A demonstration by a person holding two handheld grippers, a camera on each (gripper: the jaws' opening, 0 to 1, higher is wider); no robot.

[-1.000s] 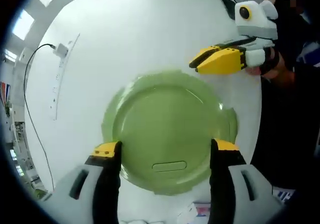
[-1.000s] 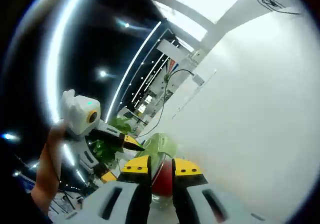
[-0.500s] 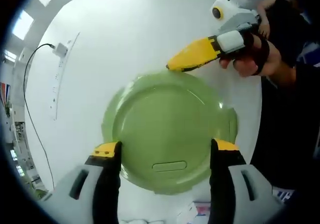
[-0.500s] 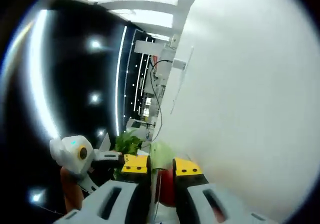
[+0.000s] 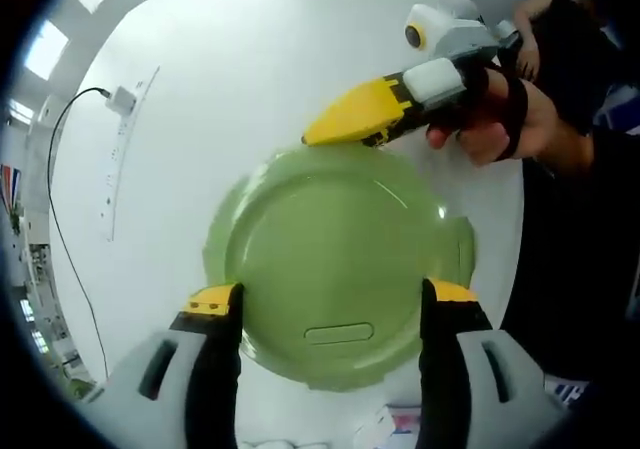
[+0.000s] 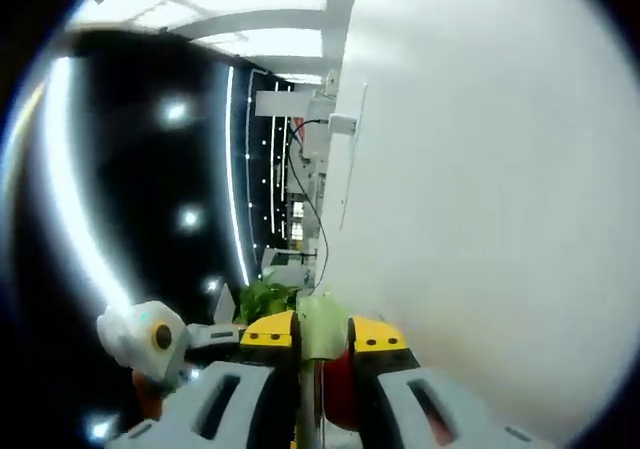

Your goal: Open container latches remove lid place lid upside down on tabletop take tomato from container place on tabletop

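Observation:
A round green lid (image 5: 340, 259) lies flat on the white tabletop (image 5: 250, 79), an oblong mark near its close rim. My left gripper (image 5: 332, 295) hangs open over it, one yellow-tipped jaw near each side. My right gripper (image 5: 312, 135), held by a hand (image 5: 500, 109), comes in from the upper right with its tip at the lid's far rim. In the right gripper view, the right gripper (image 6: 322, 327) is shut on a red tomato (image 6: 340, 394), and the green lid (image 6: 322, 309) shows edge-on just past the fingertips.
A white plug with a black cable (image 5: 120, 99) and a long white strip (image 5: 112, 169) lie at the table's far left. A printed packet (image 5: 400, 421) sits at the near edge. The person's dark sleeve (image 5: 580, 219) borders the right side.
In the left gripper view the right gripper has swung left along the lid's far rim and its tip now reaches the rim. The right gripper view has rolled and tilted. The left gripper and lid are still.

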